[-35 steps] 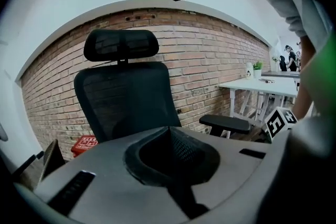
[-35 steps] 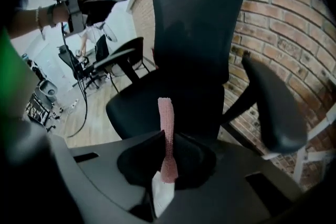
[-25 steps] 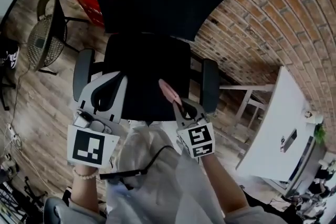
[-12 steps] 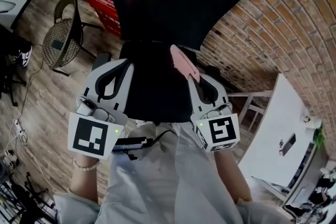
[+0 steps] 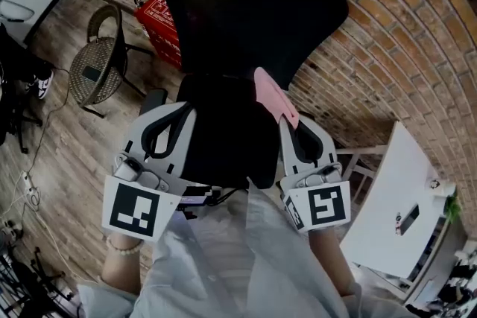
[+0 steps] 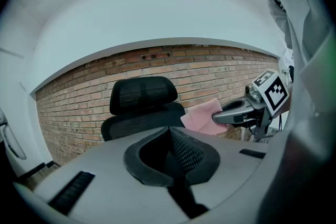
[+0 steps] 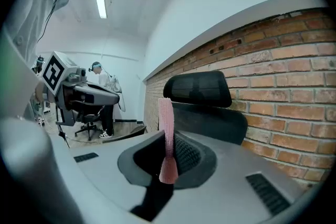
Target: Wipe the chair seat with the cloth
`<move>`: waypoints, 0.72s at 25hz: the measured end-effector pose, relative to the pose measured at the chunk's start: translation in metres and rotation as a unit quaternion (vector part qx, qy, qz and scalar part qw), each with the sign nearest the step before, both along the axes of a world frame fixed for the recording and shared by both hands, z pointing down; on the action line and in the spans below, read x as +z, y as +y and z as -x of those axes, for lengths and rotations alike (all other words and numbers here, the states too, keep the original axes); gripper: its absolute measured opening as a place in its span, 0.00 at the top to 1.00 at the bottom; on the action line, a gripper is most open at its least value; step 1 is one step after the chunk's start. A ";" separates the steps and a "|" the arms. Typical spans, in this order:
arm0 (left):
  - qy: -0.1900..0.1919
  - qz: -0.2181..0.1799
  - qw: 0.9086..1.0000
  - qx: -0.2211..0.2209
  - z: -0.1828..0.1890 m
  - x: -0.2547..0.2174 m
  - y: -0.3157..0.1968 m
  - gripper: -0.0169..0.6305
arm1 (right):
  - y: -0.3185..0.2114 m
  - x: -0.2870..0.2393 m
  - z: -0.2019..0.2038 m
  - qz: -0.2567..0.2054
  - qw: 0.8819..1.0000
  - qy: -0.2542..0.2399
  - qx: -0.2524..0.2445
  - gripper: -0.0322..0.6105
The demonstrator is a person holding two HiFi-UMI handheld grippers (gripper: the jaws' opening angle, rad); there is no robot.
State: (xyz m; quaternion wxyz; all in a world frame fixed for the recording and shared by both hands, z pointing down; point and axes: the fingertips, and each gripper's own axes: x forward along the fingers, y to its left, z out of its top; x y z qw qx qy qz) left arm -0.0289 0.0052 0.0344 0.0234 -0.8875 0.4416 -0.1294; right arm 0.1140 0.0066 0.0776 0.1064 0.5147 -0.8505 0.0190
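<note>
A: So where's the cloth [image 5: 274, 97] and which way does it point?

B: Clamped in the right gripper [image 5: 289, 124]. In the head view it's a pink strip sticking out past the jaw tips, long axis in line with the gripper, pointing toward the backrest [image 5: 253, 4]. It sits over the rear right corner of the chair seat [image 5: 223, 134].

A: Touching the seat?

B: Can't tell. The right gripper view shows the cloth [image 7: 167, 128] edge-on (thin upright strip, lower end pinched between the closed jaws). The left gripper view shows its flat face [image 6: 202, 115], beside the seat, with the right gripper [image 6: 239, 113] gripping its right edge.

A: Left gripper?

B: The left gripper [image 5: 179, 114] has its jaws together with nothing between them. It's at the seat's left side and points the same way as the right one.

A: Anything blocked?

B: The seat's front edge is covered by both grippers and the person's shirt. The chair base is out of sight and the right armrest is hidden behind the right gripper. The seat surface is too dark to read any detail.
</note>
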 end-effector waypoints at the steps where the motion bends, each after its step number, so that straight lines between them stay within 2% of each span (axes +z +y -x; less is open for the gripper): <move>1: 0.001 0.001 1.000 -0.002 0.002 -0.001 0.001 0.95 | 0.000 -0.001 0.002 0.000 1.000 -0.002 -0.001 0.86; 18: -0.018 -0.012 1.000 -0.006 0.011 -0.001 -0.007 0.95 | 0.001 -0.004 0.026 0.008 1.000 0.007 -0.028 0.86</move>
